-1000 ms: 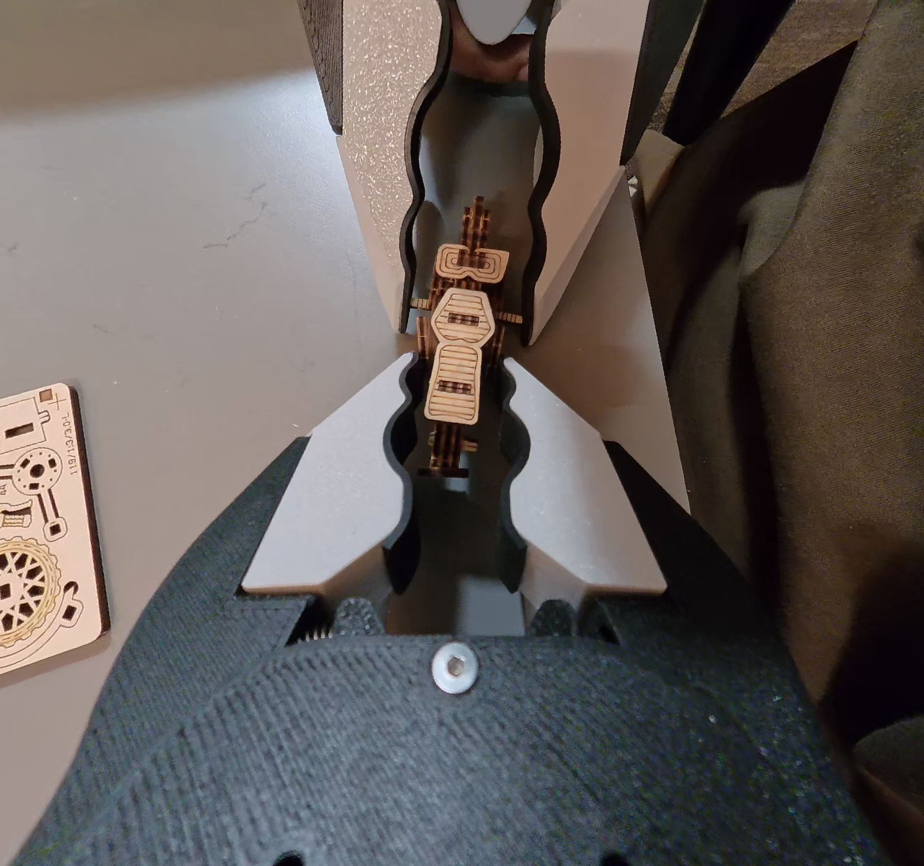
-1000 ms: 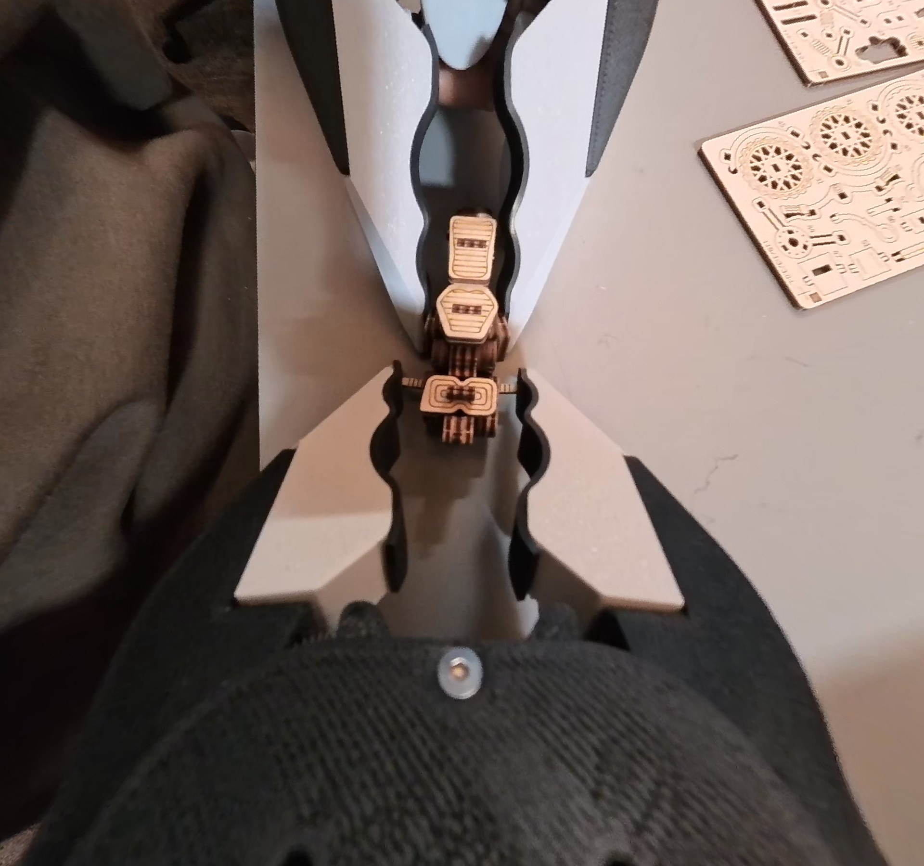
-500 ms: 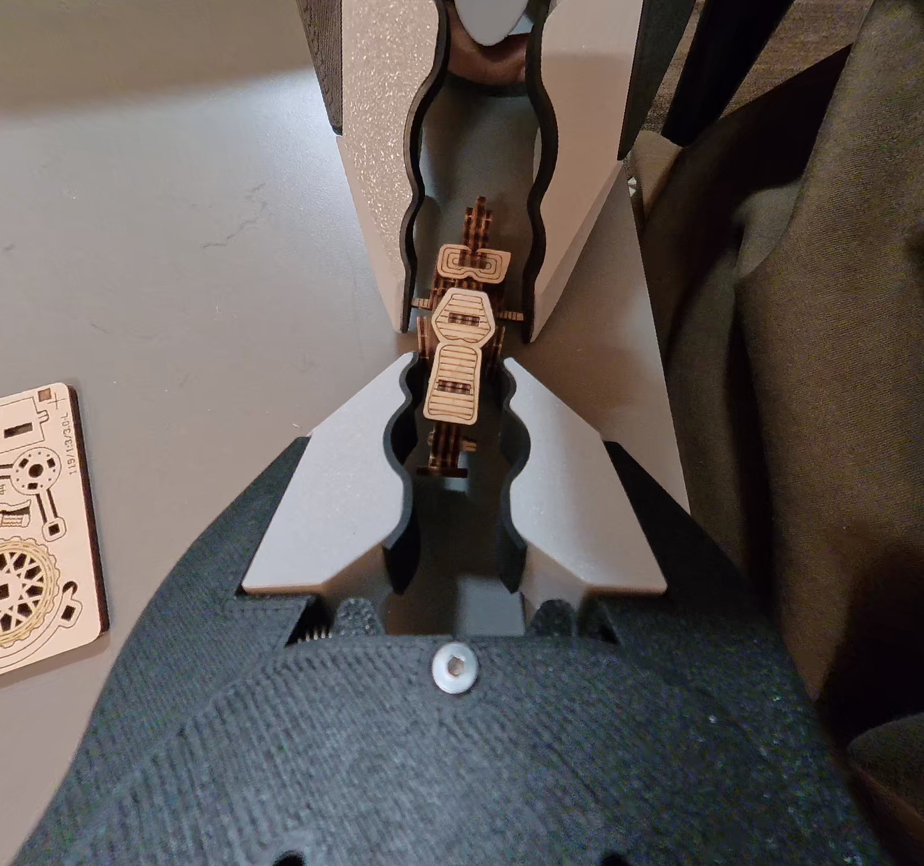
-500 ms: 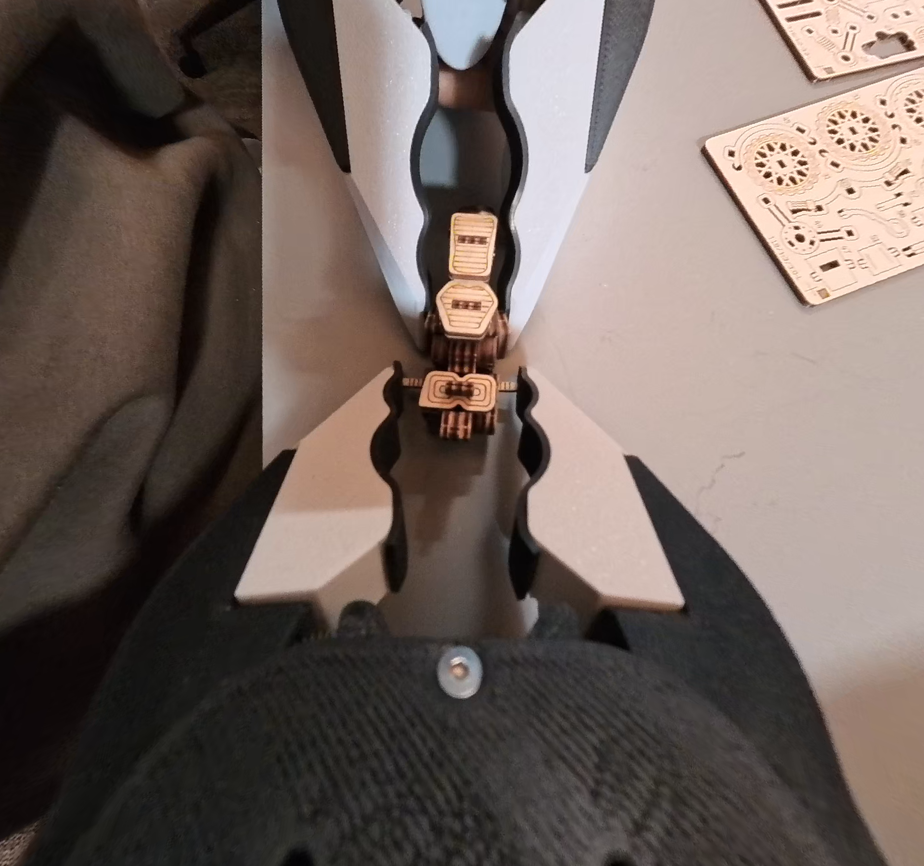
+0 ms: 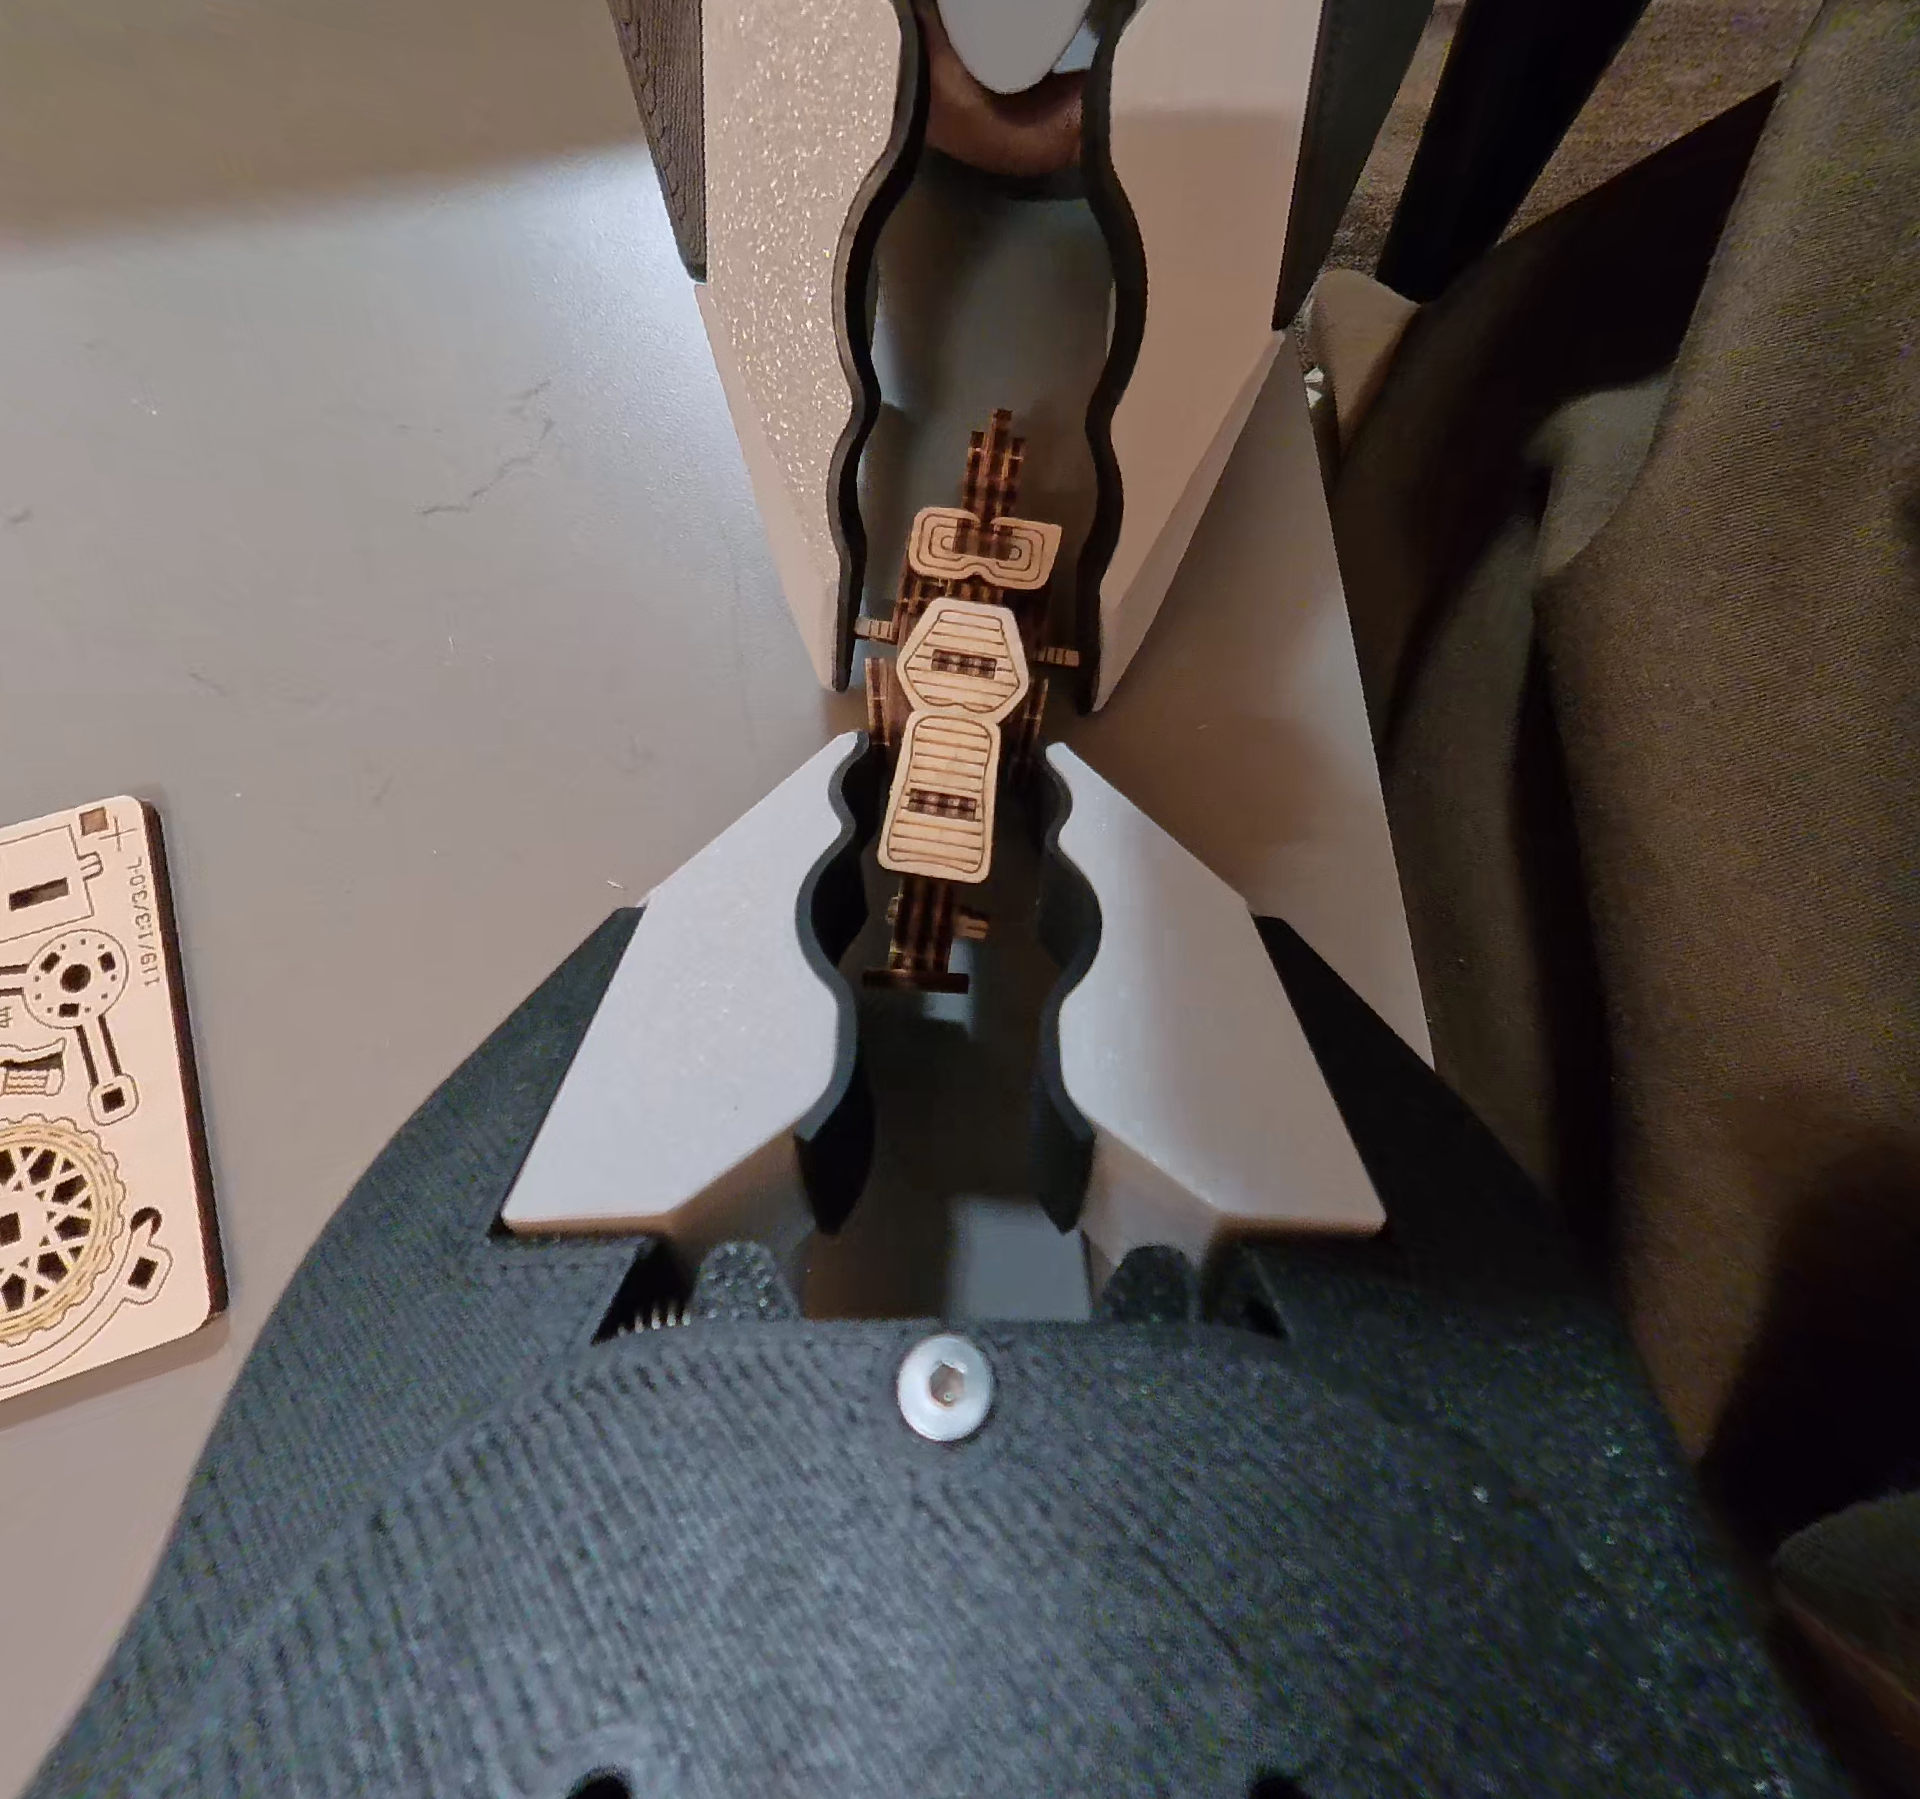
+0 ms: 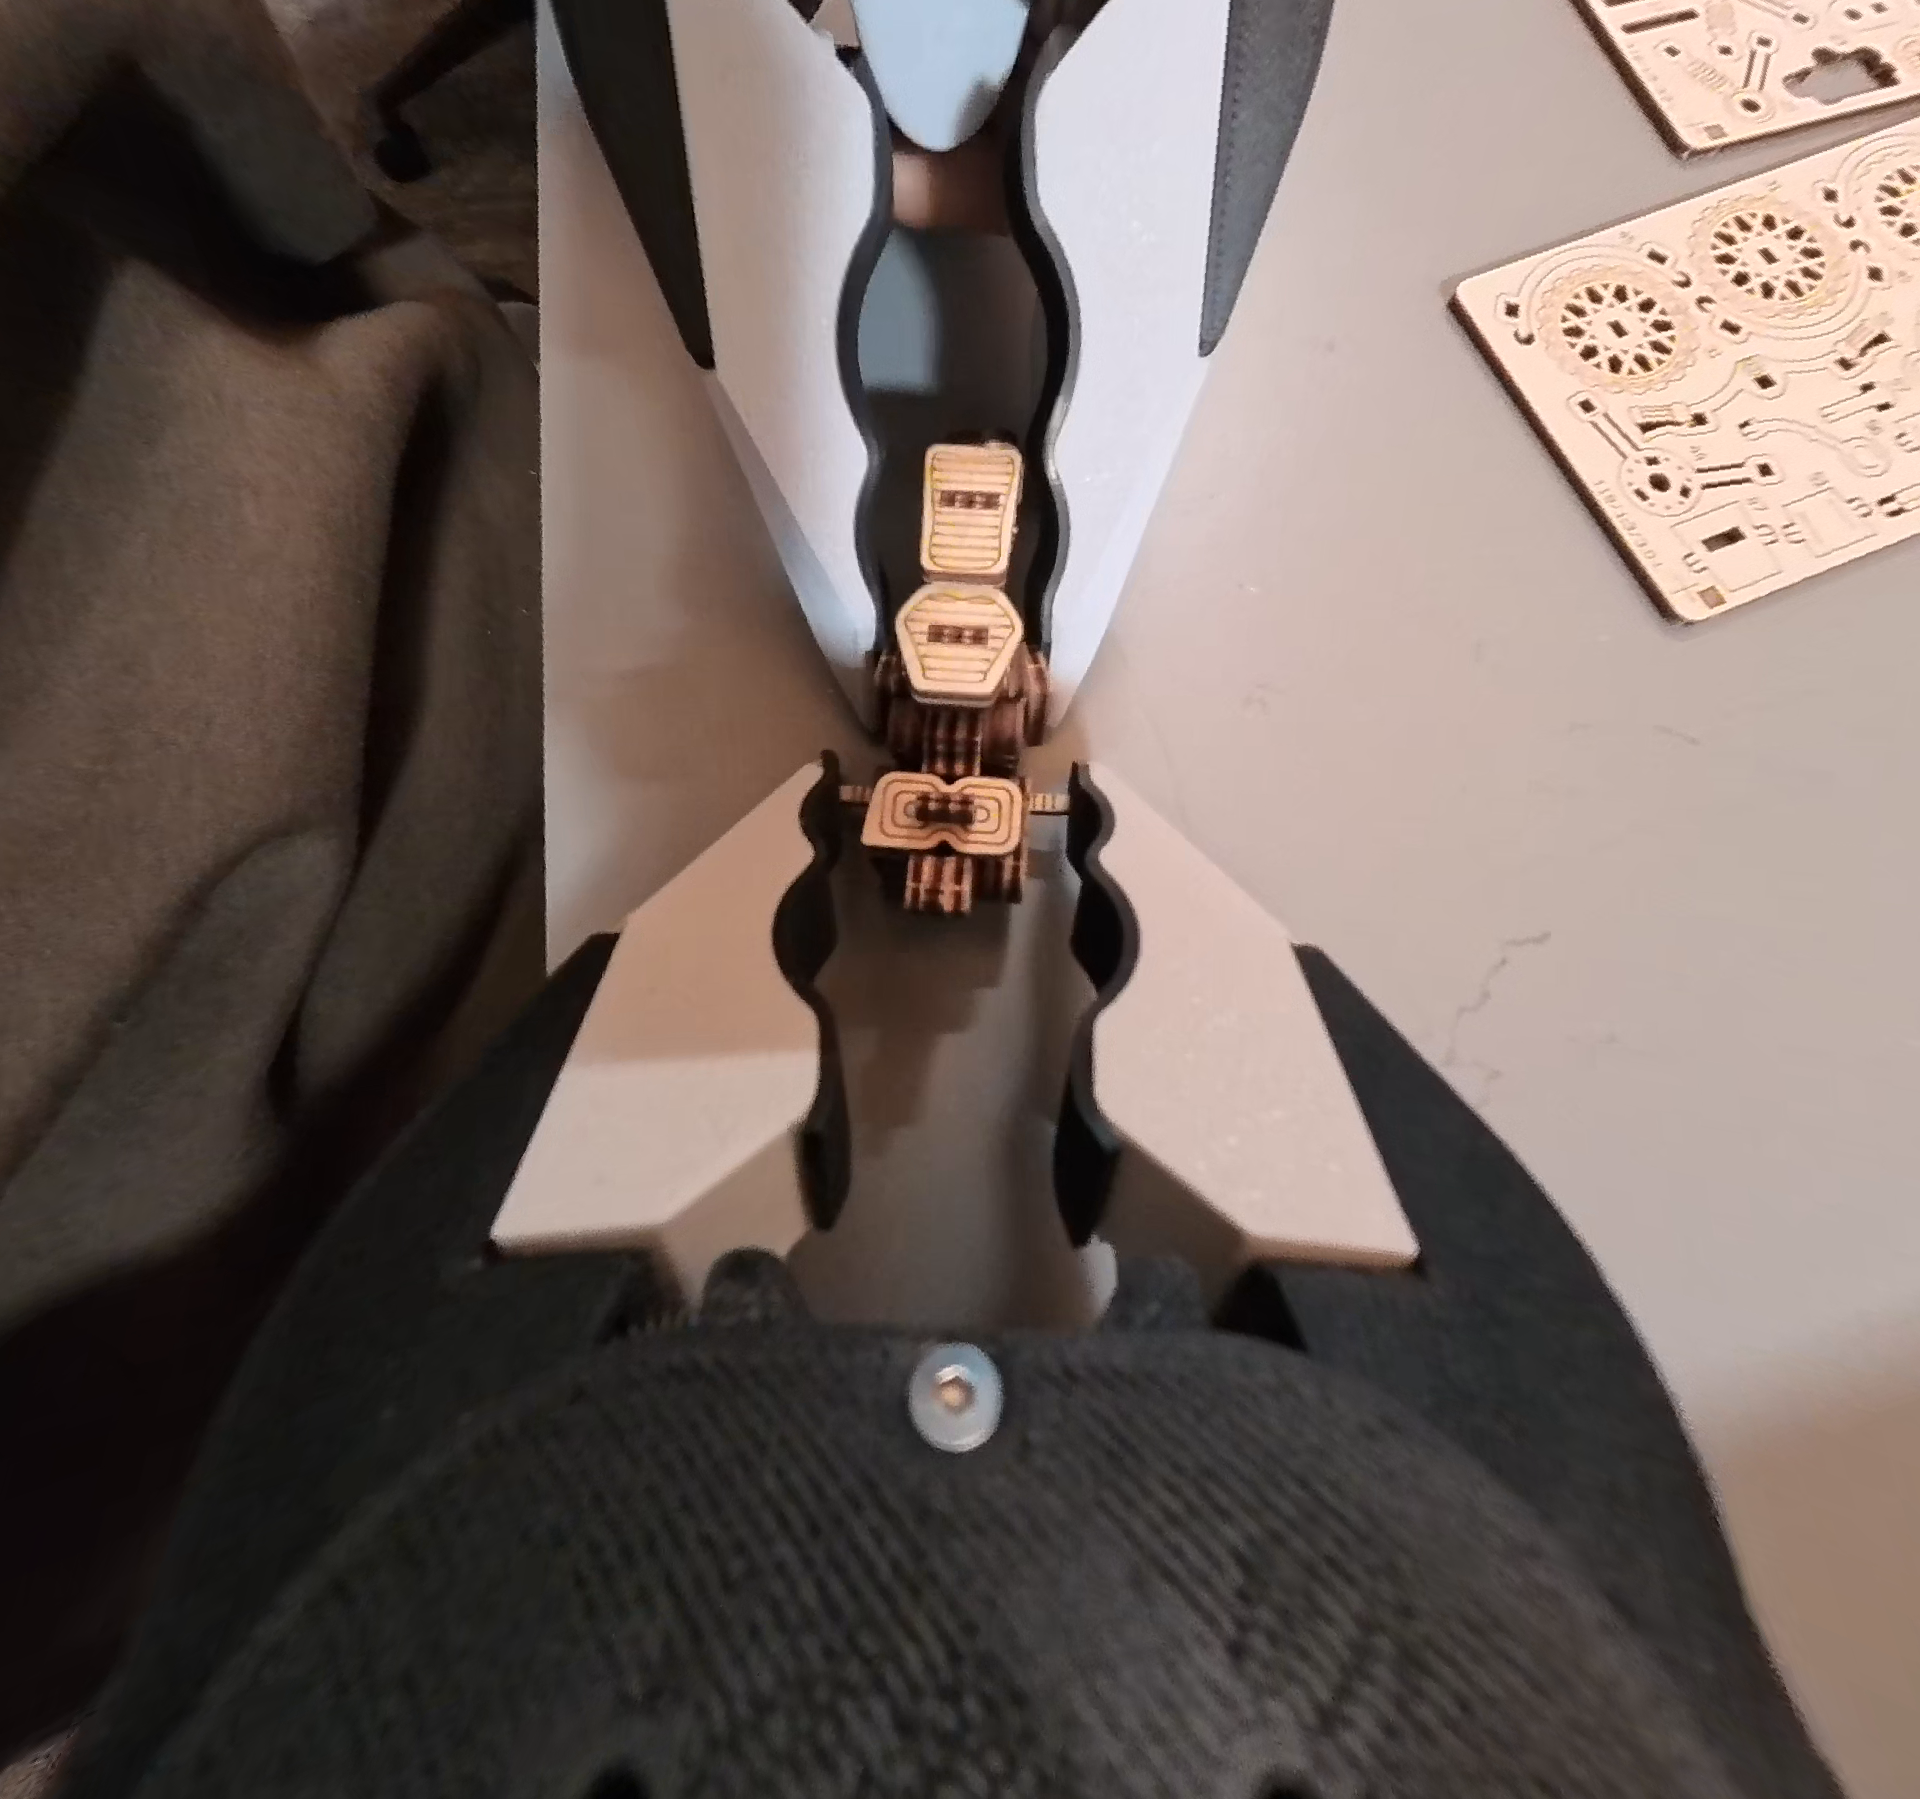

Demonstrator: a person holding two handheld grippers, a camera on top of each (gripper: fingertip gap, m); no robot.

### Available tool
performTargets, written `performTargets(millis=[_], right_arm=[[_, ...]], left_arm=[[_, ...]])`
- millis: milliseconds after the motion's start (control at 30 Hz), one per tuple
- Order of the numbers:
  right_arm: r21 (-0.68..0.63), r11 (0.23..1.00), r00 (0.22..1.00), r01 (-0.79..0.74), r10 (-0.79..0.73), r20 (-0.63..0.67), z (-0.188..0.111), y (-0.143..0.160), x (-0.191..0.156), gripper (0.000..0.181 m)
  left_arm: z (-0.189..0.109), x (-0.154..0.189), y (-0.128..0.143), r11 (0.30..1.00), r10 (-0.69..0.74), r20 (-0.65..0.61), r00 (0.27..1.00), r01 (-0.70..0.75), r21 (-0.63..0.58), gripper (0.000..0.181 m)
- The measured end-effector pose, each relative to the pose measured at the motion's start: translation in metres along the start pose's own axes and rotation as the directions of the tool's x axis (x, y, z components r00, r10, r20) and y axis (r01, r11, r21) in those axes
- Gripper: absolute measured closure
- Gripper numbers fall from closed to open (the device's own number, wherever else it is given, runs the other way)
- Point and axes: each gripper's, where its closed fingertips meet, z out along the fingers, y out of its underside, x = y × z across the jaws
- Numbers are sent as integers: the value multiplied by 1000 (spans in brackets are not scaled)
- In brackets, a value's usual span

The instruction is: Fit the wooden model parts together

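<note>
A small wooden model with slatted seat plates and a thin cross pin hangs just above the grey table, between two grippers that face each other. My left gripper is shut on the seat end of the model. My right gripper is shut on the two ends of the cross pin, at the end with the goggle-shaped plate. In the right wrist view the model runs away from me into the left gripper. In the left wrist view the right gripper shows opposite.
Flat wooden part sheets lie on the table: one at the left, two at the far right. The table edge runs close beside the grippers, with a person's dark olive clothing beyond it. My two grippers' fingertips are within a few centimetres of each other.
Almost nothing. Both grippers keep their hold on the model; the right wrist view has shifted only slightly.
</note>
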Motion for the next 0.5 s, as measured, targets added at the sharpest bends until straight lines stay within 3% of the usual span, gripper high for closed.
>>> performTargets(millis=[100,200,433,500], right_arm=[[-5,1000,1000,15,-15,-16,0,0,0,139],[2,1000,1000,-5,5,-17,0,0,2,114],[-1,1000,1000,7,-7,-19,0,0,0,139],[-5,1000,1000,7,-7,-21,0,0,0,139]], left_arm=[[0,0,0,1000,-3,0,1000,3,0,152],[0,0,0,1000,-2,1,1000,2,0,152],[0,0,0,1000,-2,1,1000,2,0,152],[0,0,0,1000,-2,1,1000,2,0,152]])
